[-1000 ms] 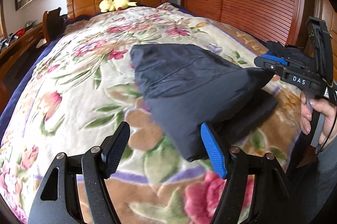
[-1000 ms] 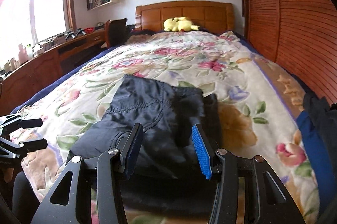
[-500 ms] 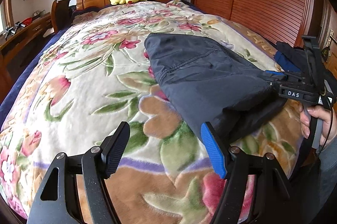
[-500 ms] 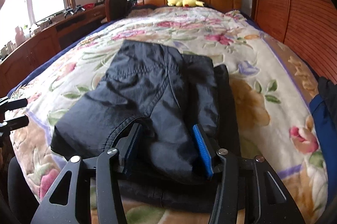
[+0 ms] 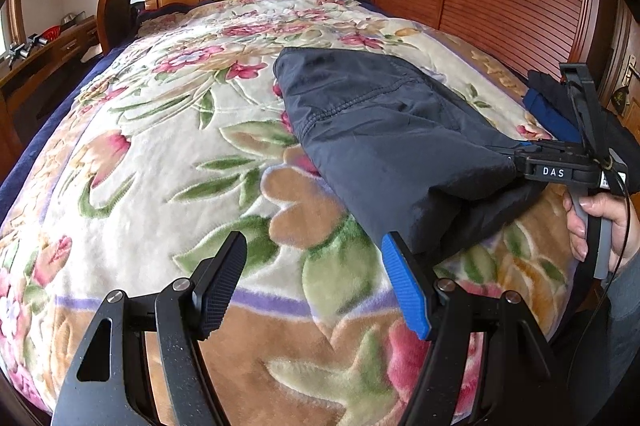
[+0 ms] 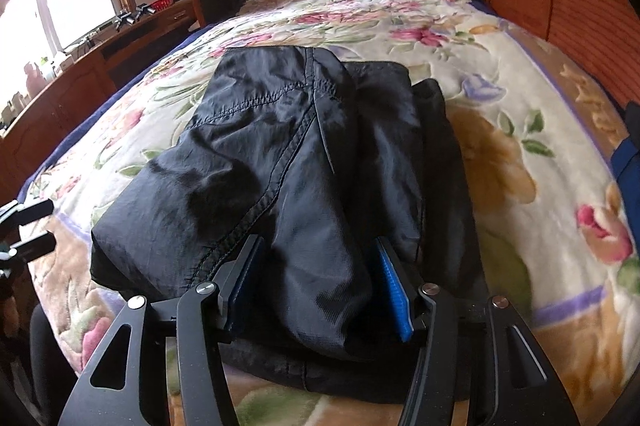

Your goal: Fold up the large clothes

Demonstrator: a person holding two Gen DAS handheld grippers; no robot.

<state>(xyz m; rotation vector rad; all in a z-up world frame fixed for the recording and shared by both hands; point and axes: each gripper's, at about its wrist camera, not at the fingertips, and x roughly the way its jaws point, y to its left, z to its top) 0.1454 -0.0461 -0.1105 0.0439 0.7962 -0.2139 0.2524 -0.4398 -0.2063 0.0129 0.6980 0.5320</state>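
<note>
Left to right across the bed (image 5: 168,162): the left gripper (image 5: 312,290) hovers over bare blanket with fingers spread and nothing between them, its blue pad just beside the near left corner of the garment (image 5: 392,142). The garment, dark and folded into a thick bundle, lies on the blanket toward the right side near the foot of the bed. The right gripper (image 6: 318,284) straddles a raised fold at the bundle's near edge; its jaws have just been opening, cloth between them, and the pads appear to be letting go rather than pinching. To finish this fold well, the hand should probably free the cloth fully before lifting off, so the layers stay stacked.
</note>
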